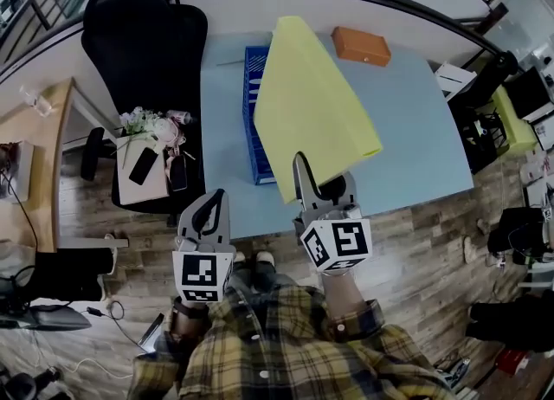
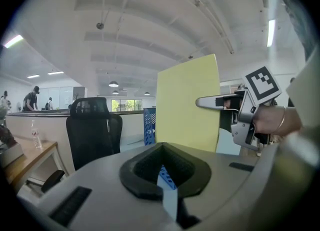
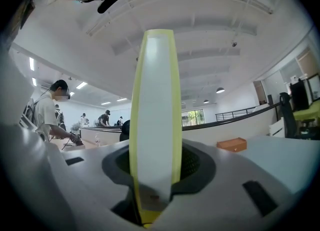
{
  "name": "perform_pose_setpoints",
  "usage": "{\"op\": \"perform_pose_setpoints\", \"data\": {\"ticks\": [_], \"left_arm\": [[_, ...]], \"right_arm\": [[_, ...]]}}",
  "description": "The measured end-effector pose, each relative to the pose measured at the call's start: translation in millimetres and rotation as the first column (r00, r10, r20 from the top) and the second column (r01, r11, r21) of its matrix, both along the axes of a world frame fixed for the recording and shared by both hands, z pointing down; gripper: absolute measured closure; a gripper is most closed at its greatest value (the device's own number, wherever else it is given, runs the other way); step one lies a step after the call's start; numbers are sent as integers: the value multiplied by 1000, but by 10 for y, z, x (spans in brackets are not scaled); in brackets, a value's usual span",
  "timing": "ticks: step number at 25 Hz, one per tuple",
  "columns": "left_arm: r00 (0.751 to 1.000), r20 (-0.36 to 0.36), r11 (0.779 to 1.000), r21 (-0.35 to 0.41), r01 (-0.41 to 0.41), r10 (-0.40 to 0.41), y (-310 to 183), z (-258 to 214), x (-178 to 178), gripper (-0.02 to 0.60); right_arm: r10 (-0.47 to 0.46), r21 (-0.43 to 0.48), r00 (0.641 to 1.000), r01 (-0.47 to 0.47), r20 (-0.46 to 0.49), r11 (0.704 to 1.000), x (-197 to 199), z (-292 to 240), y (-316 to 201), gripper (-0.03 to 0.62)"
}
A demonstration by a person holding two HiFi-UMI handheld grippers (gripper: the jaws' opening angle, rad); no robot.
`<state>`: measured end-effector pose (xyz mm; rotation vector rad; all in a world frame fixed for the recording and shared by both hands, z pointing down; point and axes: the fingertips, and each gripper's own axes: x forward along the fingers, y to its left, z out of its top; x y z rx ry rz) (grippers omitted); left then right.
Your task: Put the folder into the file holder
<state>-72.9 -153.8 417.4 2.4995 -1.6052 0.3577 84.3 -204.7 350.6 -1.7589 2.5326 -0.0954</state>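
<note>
From the head view, the right gripper point(image 1: 301, 167) clamps the yellow folder point(image 1: 312, 100) by its near edge, tilted above the blue file holder point(image 1: 252, 130) on the table point(image 1: 415, 121). In the left gripper view, the left gripper point(image 2: 162, 177) has its jaws almost together, with nothing between them. In the right gripper view, the jaws pinch the folder, seen edge-on.

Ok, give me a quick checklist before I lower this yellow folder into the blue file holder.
1. Right gripper clamped on the yellow folder: ok.
2. Blue file holder on the table, beside the folder: ok.
3. Folder edge lined up with a slot: cannot tell, the folder covers much of the holder.
4. Left gripper empty and short of the holder: ok.
5. Orange box at the table's far side, out of the way: ok.
</note>
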Motion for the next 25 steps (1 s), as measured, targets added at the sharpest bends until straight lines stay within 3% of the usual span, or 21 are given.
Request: {"op": "perform_pose_setpoints", "data": {"ticks": [25], "left_arm": [[1000,-5,999,-36,27,-28,-186,130,-145,591]], "right_arm": [[59,38,996,-62,73,997,-148,72,-634,437]]}}
